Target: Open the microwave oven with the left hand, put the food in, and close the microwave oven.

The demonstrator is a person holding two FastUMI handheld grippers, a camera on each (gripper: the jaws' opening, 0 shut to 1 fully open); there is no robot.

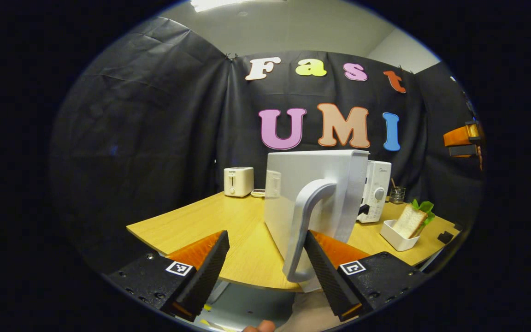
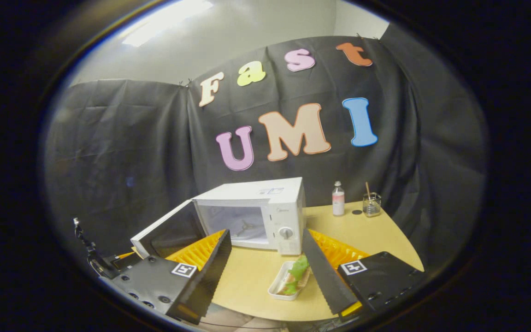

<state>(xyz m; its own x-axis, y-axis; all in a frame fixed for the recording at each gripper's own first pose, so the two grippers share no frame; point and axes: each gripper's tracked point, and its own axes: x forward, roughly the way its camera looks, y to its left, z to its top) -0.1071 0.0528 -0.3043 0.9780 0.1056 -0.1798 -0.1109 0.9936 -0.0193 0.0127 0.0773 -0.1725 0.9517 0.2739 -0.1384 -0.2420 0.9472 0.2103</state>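
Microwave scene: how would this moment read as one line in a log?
microwave door: swung open | left gripper: open, at door handle | right gripper: open above sandwich tray | sandwich: on table, outside microwave

Both views are fairly dim, lit from above by a ceiling light panel (image 1: 210, 3) that blows out to plain white at the top of the left gripper view and smears into a soft glare in the right gripper view. The pale wood bench (image 1: 228, 216) and the white microwave oven (image 2: 265, 212) catch the light well; the black cloth wall (image 1: 155, 115) swallows it, showing only faint creases. Shadows are soft and short. Fisheye distortion bends the bench's edge and the cloth's top line, more strongly toward the rim, where detail turns blurry and darkens. The centre of each view is reasonably sharp; the near tongs (image 1: 265, 258) are a little soft.
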